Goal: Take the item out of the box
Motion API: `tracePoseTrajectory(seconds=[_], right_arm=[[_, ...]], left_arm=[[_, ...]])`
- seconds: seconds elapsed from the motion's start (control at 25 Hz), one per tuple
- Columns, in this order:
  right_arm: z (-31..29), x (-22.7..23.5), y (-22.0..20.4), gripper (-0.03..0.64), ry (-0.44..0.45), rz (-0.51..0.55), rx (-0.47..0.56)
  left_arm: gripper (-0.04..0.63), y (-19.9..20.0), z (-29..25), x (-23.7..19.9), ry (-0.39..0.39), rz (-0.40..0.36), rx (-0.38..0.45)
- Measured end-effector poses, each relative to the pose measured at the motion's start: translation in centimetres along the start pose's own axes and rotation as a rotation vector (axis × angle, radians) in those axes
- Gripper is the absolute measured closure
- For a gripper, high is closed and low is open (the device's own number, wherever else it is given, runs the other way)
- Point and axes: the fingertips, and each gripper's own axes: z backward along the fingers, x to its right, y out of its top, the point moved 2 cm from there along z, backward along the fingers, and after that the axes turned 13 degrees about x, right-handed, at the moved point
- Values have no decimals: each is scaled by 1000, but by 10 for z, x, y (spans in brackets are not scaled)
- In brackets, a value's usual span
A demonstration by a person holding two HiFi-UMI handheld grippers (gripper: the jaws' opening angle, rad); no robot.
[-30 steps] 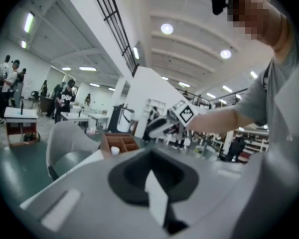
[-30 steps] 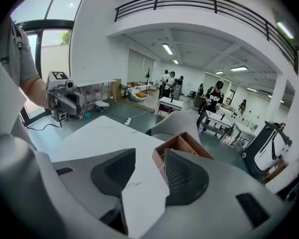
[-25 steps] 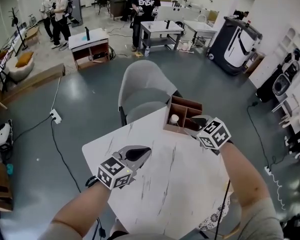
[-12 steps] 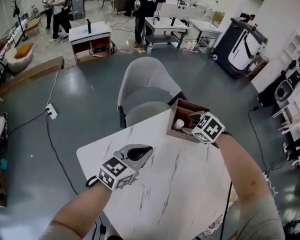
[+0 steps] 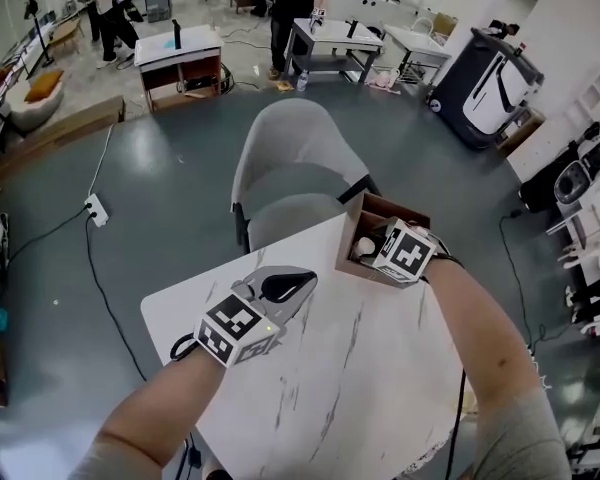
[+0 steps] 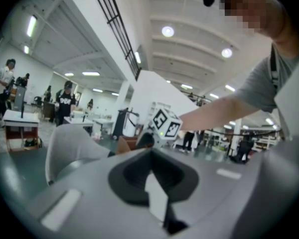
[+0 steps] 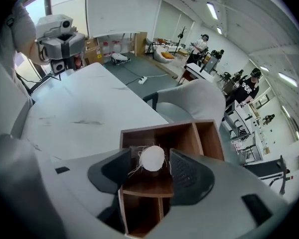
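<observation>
A brown wooden box (image 5: 388, 210) with several compartments stands at the far edge of the white marble table (image 5: 330, 368). In one compartment lies the item, a white ball with loose threads (image 7: 152, 158), also visible in the head view as a white ball (image 5: 364, 247). My right gripper (image 7: 150, 159) reaches into the box with its jaws opening, one on each side of the ball with a small gap on both sides. My left gripper (image 5: 302, 284) hovers over the table's left part, shut and empty; its own view shows the left gripper (image 6: 150, 153) aimed toward the right gripper's marker cube (image 6: 165, 123).
A grey chair (image 5: 295, 173) stands just beyond the table, behind the box. The box (image 7: 162, 148) sits near the table's far edge. Farther off are desks, a dark machine (image 5: 495, 78) and people standing on the grey floor.
My right gripper has moved forward to the box and now has its jaws around the white ball. The left gripper has stayed over the table's left side.
</observation>
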Motion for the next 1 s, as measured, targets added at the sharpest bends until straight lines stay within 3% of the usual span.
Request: tracePoseTrajectory(seconds=[0.68,0.84,1.0], right_arm=[[-36,3,-10,391,42,244,-274],[-39,4,-19,433,28,350,-367],[-34,1,-17,450,8,354,-357]], left_arm=[[597,-16,8,-4,-35,44,8],[595,-15,12,-5,-35,46,9],[597,-14,16,-2,-35,49,9]])
